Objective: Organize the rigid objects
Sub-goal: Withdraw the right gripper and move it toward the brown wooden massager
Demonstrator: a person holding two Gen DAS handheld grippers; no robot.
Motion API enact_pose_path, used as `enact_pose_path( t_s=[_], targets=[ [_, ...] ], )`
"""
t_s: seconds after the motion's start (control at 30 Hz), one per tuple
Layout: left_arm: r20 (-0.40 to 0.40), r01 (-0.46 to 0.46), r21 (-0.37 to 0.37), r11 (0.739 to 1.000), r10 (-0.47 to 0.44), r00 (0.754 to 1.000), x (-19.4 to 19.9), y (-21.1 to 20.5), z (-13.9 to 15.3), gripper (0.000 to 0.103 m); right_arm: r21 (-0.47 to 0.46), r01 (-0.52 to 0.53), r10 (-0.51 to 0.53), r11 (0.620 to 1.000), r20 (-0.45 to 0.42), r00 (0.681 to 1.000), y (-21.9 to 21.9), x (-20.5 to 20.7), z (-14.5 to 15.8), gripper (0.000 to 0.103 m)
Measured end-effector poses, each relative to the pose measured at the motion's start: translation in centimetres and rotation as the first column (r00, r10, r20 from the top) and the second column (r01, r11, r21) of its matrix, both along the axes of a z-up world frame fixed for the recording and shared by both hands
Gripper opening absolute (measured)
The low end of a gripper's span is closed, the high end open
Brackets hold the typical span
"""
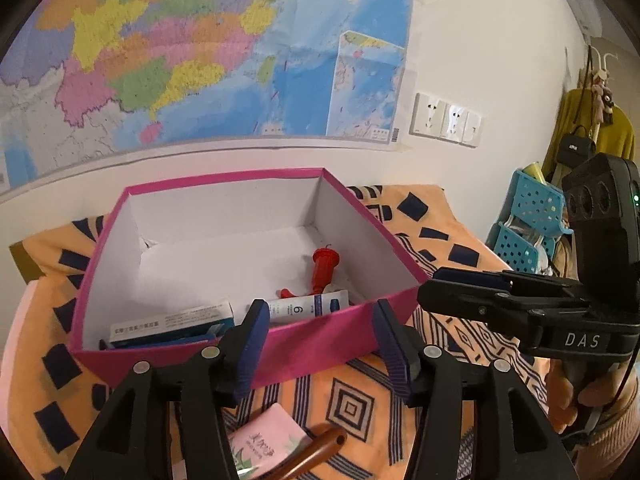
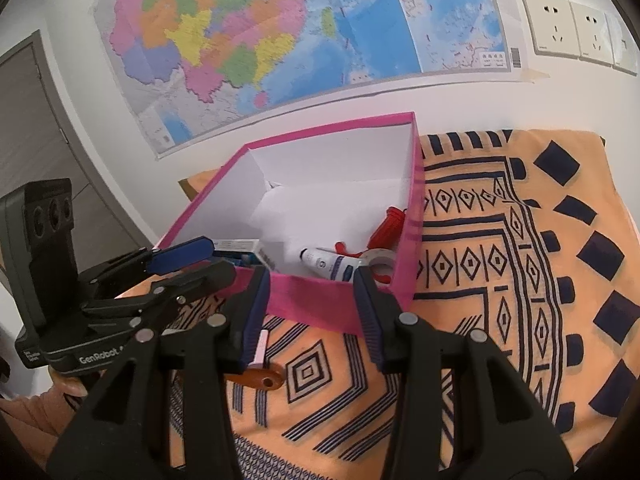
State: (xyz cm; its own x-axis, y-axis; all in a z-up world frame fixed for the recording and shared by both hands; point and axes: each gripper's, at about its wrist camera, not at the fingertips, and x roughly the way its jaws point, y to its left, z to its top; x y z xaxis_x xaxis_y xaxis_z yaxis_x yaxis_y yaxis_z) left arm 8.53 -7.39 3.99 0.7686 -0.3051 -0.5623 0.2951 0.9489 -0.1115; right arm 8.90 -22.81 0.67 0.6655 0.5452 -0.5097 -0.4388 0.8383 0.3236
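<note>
A pink cardboard box (image 1: 320,338) with a white inside stands on the orange patterned cloth (image 1: 452,340). Inside lie a blue-and-white carton (image 1: 176,322), a white tube (image 1: 308,306), a red plastic piece (image 1: 324,266) and a tape roll (image 2: 378,262). My left gripper (image 1: 322,344) hangs open over the box's near wall, with nothing between its fingers. The right gripper (image 2: 312,312) is open and empty too, just in front of the box's near corner. On the cloth beneath lie a pink packet (image 1: 264,444) and a brown wooden handle (image 1: 320,448).
A large map (image 1: 180,60) hangs on the wall behind the box, wall sockets (image 1: 446,120) to its right. Blue perforated baskets (image 1: 528,220) and hanging clothes (image 1: 588,128) stand off the table's right end. A grey door (image 2: 32,128) is at far left.
</note>
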Motion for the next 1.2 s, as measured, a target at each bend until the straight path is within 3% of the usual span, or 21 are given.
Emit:
enact_pose_path(
  t_s=[0.23, 0.43, 0.8, 1.2],
  targets=[
    [0.008, -0.025, -0.003, 1.0, 0.025, 1.0, -1.7, 0.8, -0.3, 0.068, 0.002, -0.042, 0.042, 0.999, -0.011, 0.999, 0.9, -1.5, -0.7, 0.046],
    [0.012, -0.067, -0.001, 0.998, 0.067, 0.998, -3.2, 2.3, -1.0, 0.085, 0.004, -0.067, 0.067, 0.998, -0.05, 0.997, 1.6, -1.9, -2.3, 0.046],
    [-0.052, -0.163, 0.059, 0.985, 0.166, 0.985, -6.0, 6.6, -4.1, 0.086, 0.014, -0.102, 0.103, 0.995, -0.135, 0.985, 2.6, -2.1, -5.4, 0.046],
    [-0.13, -0.171, 0.035, 0.985, 0.174, 0.976, -7.3, 7.5, -6.8, 0.086, 0.015, -0.122, 0.123, 0.992, -0.21, 0.97, 3.8, -2.1, -7.8, 0.046]
  ],
)
